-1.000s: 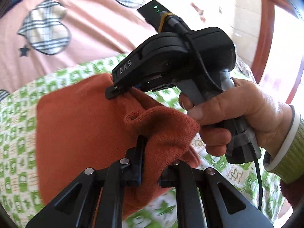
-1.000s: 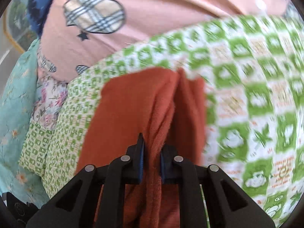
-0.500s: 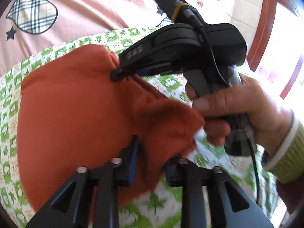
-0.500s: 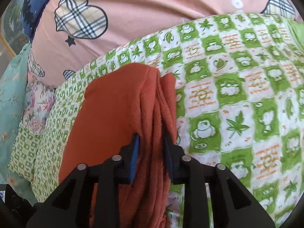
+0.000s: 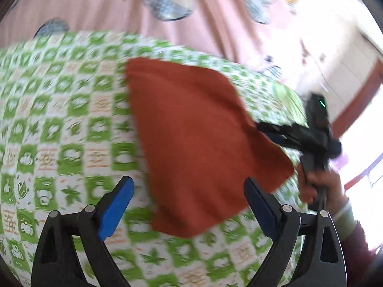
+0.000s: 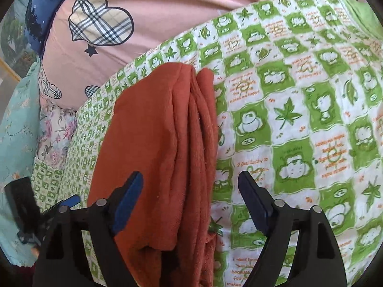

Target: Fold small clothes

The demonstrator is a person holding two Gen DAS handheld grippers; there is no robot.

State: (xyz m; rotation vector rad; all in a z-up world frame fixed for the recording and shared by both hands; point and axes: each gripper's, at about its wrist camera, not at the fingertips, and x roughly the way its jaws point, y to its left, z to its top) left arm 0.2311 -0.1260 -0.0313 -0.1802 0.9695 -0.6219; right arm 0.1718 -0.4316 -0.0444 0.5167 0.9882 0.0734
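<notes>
A rust-orange garment (image 5: pixel 198 138) lies folded flat on the green-and-white checked blanket (image 5: pixel 59 129). My left gripper (image 5: pixel 189 205) is open and empty just above its near edge. In the right wrist view the garment (image 6: pixel 162 157) shows several stacked folded layers along its right side. My right gripper (image 6: pixel 191 201) is open over the garment's near end, its jaws apart on either side of the layered edge. The right gripper also shows in the left wrist view (image 5: pixel 275 131) at the garment's right corner, held by a hand.
A pink quilt with plaid hearts (image 6: pixel 124 16) lies behind the blanket. Floral and teal bedding (image 6: pixel 16 119) lies to the left. The left gripper's body (image 6: pixel 24 210) shows at the lower left. A wooden door frame (image 5: pixel 359 93) stands at the right.
Both grippers have opened and let go of the garment. The left gripper has pulled back and swung left, and the garment now lies flat on the blanket.
</notes>
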